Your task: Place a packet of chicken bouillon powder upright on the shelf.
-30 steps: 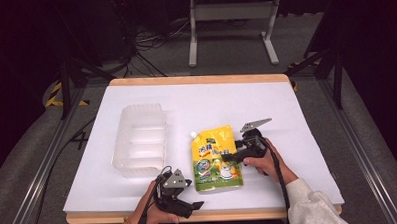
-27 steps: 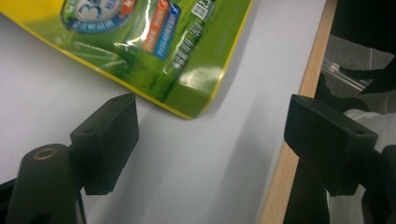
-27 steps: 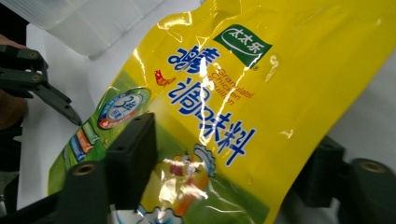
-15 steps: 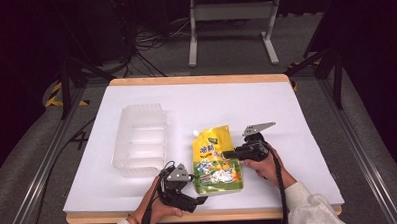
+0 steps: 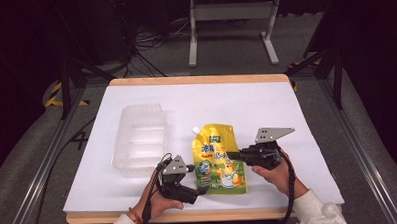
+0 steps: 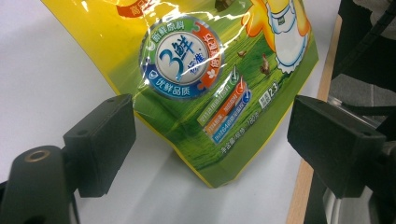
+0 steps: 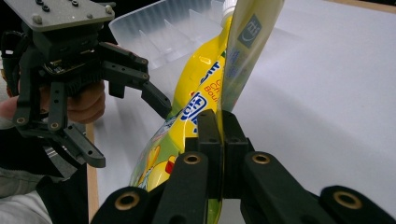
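**Thin pinch on a floppy pouch, second gripper poised at the corner**

The likeliest slip is at the right gripper (image 5: 233, 155): its jaws are clamped flat on only the side edge of the yellow spouted sauce pouch (image 5: 217, 158), and the film there already folds up out of the grip, as the right gripper view shows. If the pouch is lifted from that seam alone, I'd expect the glossy film to slide out or the heavy body to sag and twist. The pouch lies on the white table (image 5: 266, 109), just beside the clear plastic tray (image 5: 141, 136), spout pointing away from the person, so a dropped pouch could also land short of the tray.

The left gripper (image 5: 201, 190) sits low near the front table edge, its 2 jaws spread wide on either side of the pouch's bottom green corner (image 6: 219, 172), not yet touching it. The left hand (image 5: 157, 201) holds it angled toward the pouch; the right hand (image 5: 276, 174) reaches in from the right, level with the pouch's middle
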